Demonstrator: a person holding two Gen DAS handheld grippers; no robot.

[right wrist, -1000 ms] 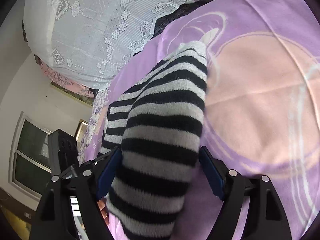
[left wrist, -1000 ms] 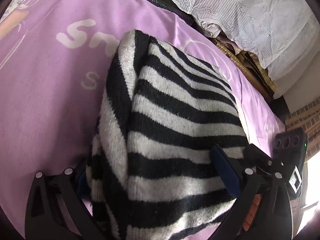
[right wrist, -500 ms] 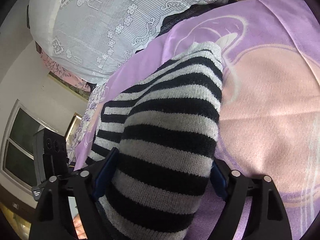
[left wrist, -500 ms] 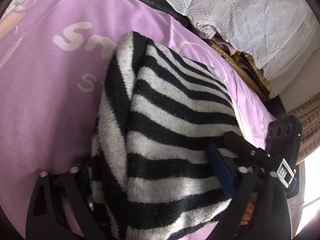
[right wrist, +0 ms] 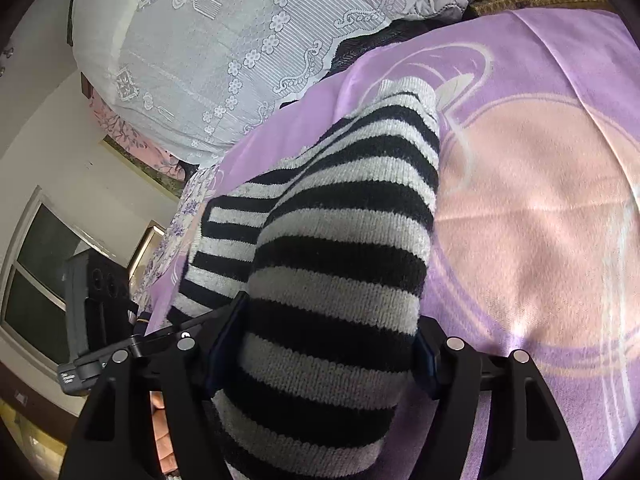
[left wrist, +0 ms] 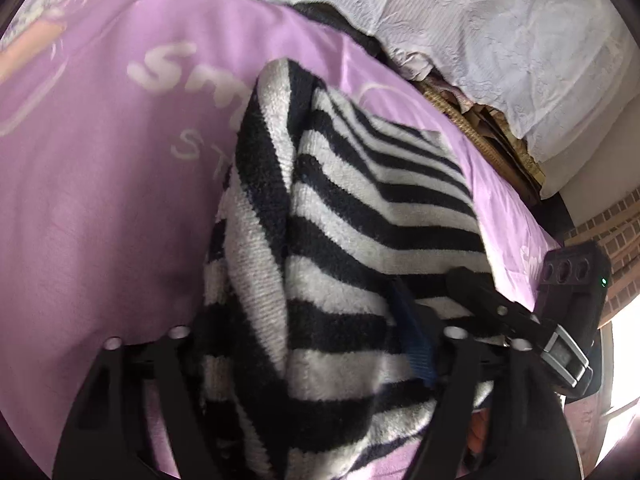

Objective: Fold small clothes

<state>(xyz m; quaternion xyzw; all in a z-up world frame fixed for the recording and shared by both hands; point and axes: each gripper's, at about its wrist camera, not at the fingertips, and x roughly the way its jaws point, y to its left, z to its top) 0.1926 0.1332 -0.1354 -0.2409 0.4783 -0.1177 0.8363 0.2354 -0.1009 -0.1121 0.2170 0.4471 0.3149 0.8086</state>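
Note:
A black-and-white striped knit sweater (left wrist: 360, 208) lies folded on a purple blanket (left wrist: 100, 200). Its near edge bunches up between the fingers of my left gripper (left wrist: 304, 336), whose jaws are closing; the blue right pad digs into the knit and the left pad is hidden by fabric. In the right wrist view the striped sweater (right wrist: 352, 208) fills the gap of my right gripper (right wrist: 324, 344), whose jaws are also closing, with both blue pads against the roll. The two grippers stand side by side on the same edge.
White lace covers (right wrist: 220, 40) are piled along the blanket's far side, with woven matting (left wrist: 480, 132) beneath. A brick wall (left wrist: 616, 232) rises at the right of the left wrist view. A window (right wrist: 36, 280) shows at the left of the right wrist view. Pink-printed blanket (right wrist: 540, 220) stretches to the right.
Both pairs of jaws have narrowed onto the sweater's near edge, and the knit now bulges between the pads. Neither hand has shifted much; the right view has rolled slightly.

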